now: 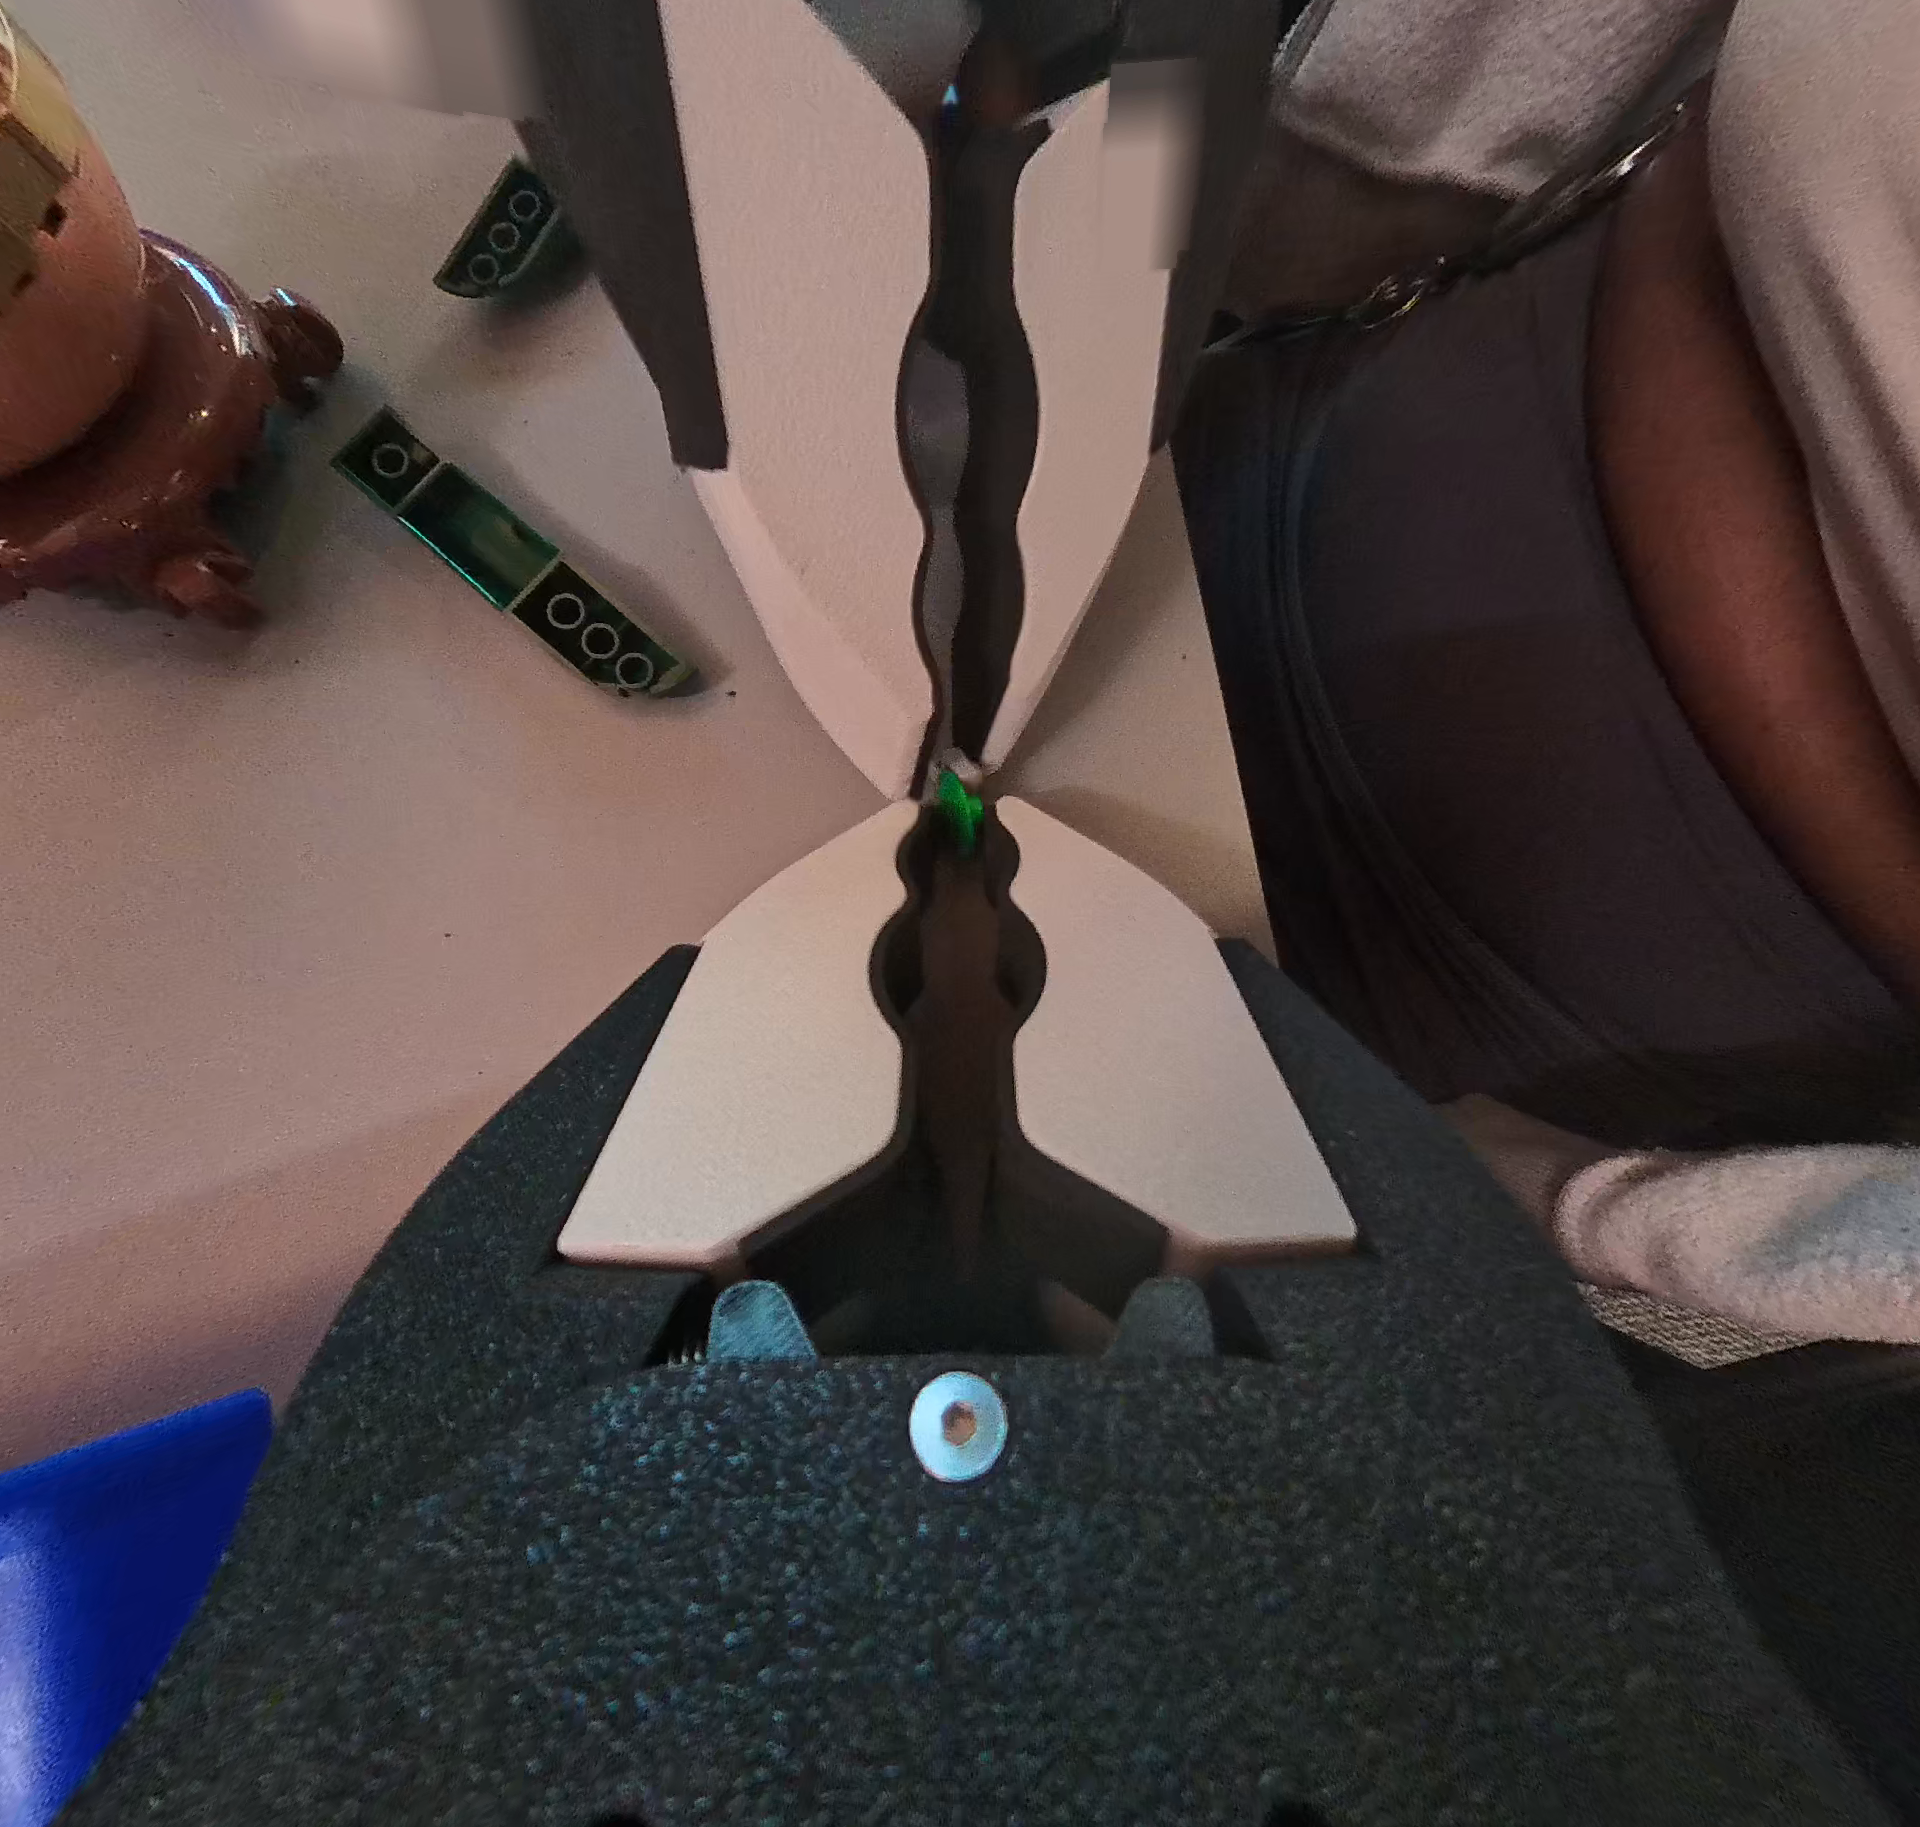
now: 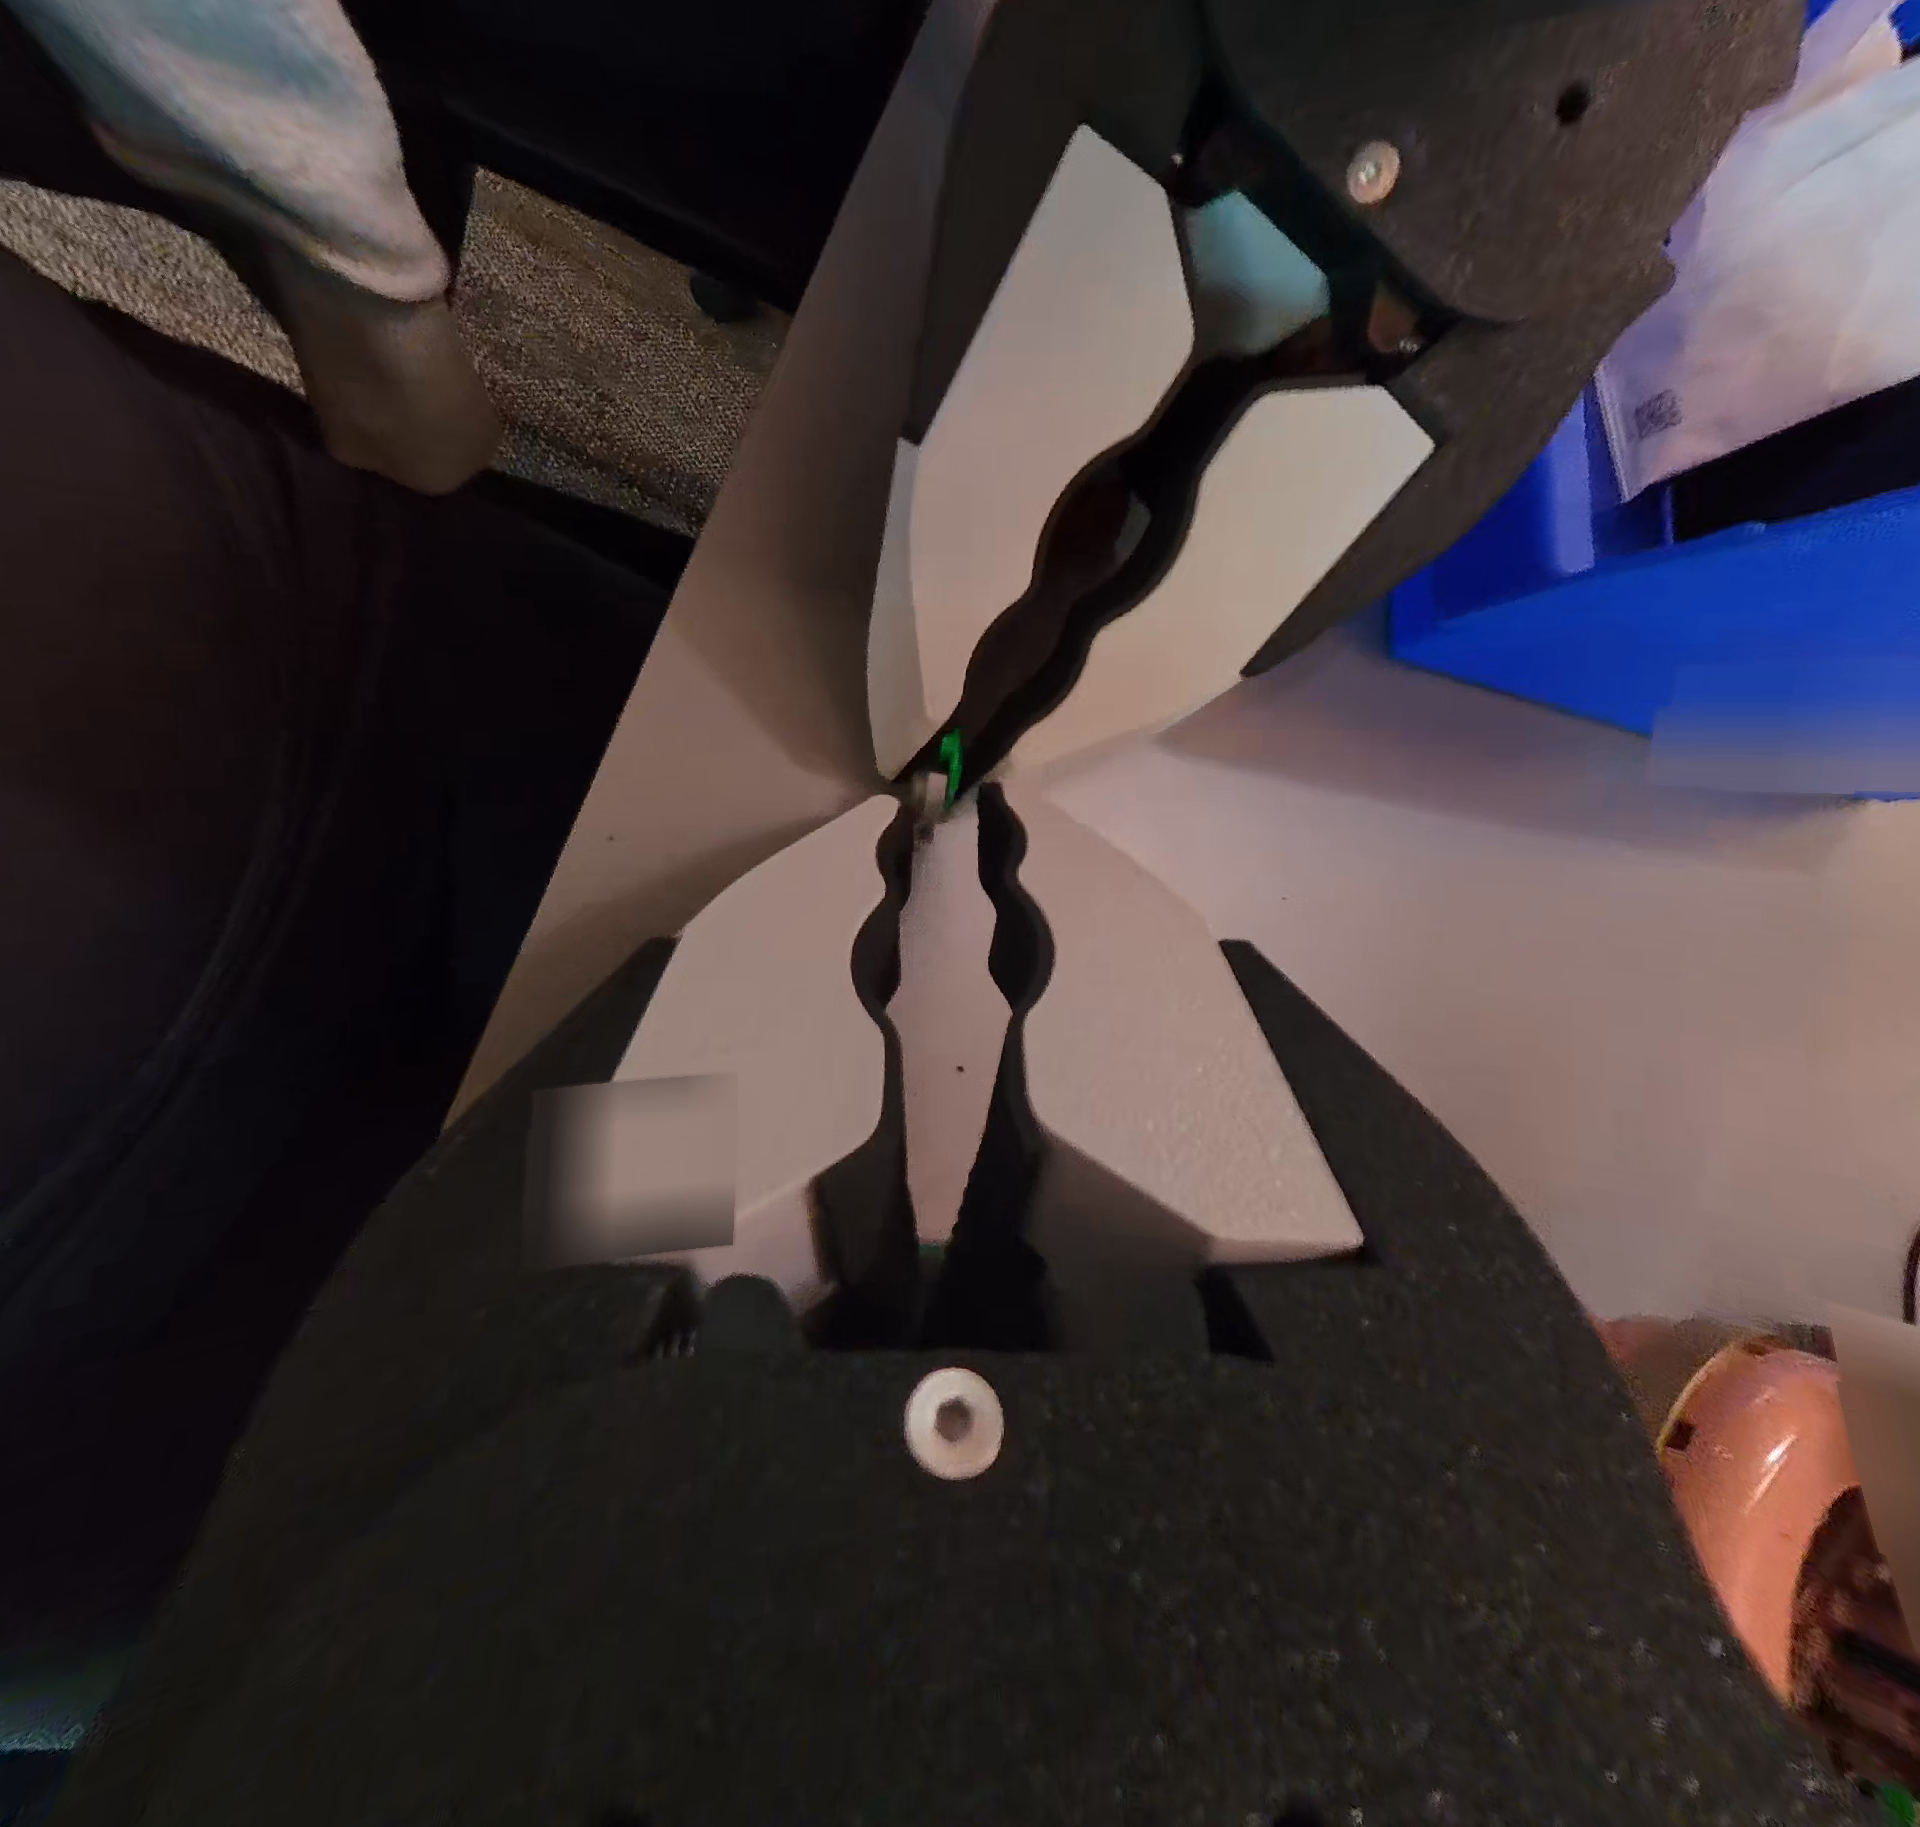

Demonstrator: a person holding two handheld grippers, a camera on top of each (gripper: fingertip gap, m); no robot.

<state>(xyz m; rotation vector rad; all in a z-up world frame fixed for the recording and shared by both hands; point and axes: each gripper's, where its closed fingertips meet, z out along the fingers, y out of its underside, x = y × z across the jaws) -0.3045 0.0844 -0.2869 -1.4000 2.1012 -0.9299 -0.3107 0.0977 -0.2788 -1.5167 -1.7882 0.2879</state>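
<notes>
Meeting tip to tip: left claw point(image 1: 954, 809) and right claw point(image 2: 948, 798), both pinching one small green piece point(image 1: 958, 803). Green bricks point(image 1: 520, 562) and pig figure point(image 1: 114, 427) lie loose on surface point(image 1: 312, 946).

1. Readable text, brands, numbers: none.
2. White packet point(image 2: 1787, 250), in the blue bin point(image 2: 1621, 624) at the desk's edge: small printed code patch, too blurred to make out.
</notes>
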